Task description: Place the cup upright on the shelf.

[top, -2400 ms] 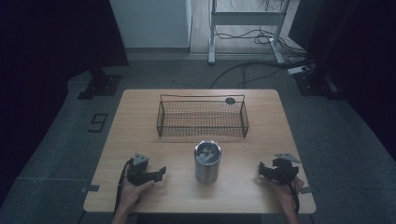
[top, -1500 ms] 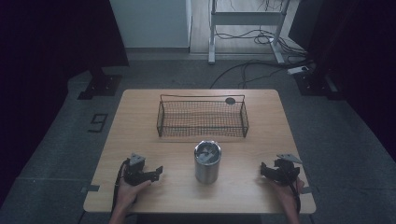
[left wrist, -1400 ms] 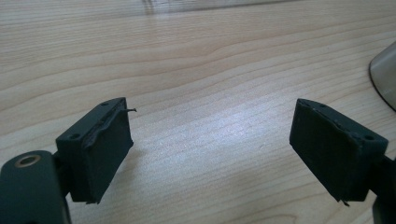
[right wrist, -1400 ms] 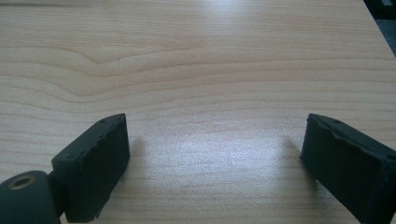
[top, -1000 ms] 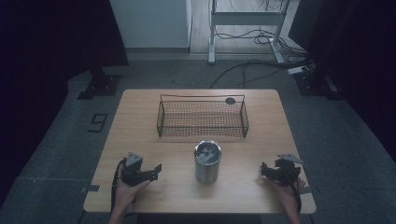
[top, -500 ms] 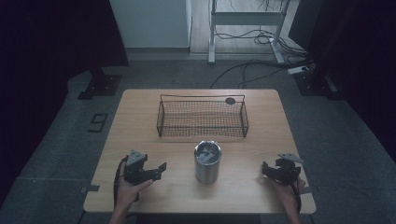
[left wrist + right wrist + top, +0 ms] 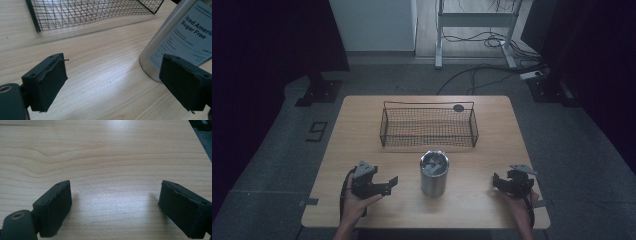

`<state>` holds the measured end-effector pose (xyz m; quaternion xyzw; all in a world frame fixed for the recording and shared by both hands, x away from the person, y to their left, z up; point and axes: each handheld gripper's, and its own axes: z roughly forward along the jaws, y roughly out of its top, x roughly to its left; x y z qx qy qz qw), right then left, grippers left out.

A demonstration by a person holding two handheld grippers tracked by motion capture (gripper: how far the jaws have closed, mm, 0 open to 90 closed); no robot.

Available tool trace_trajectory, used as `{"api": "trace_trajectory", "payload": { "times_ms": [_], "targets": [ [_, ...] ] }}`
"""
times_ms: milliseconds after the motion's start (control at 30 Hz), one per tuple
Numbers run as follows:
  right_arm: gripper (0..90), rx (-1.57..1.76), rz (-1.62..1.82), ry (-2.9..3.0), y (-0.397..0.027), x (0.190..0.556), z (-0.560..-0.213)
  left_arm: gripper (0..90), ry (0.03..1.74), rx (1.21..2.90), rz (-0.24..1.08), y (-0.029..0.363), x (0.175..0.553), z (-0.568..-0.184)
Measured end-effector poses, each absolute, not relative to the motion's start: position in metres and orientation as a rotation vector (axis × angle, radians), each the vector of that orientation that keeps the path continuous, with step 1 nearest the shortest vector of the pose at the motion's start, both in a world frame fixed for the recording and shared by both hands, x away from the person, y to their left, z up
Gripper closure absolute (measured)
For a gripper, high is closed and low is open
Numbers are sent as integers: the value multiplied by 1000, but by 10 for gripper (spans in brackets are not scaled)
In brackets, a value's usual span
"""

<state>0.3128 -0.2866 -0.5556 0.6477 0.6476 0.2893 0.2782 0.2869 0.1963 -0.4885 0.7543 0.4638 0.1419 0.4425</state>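
One wooden table [image 7: 362, 130]. On it — one black wire basket [image 7: 428, 125] toward twelve o'clock, and one steel can [image 7: 434, 173] at the centre, toward six o'clock from the basket. One small dark round disc [image 7: 458, 107] lies at about one o'clock, just behind the basket. Two hand-held grippers — the left gripper [image 7: 391, 183] at eight o'clock, the right gripper [image 7: 498, 181] at four o'clock.
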Motion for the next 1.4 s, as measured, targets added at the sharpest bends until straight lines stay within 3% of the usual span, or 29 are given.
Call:
{"api": "trace_trajectory", "payload": {
  "times_ms": [1400],
  "targets": [
    [118,1743,774,1729,-287,313,-556,37,949,1946,211,119,287,-480]
  ]
}}
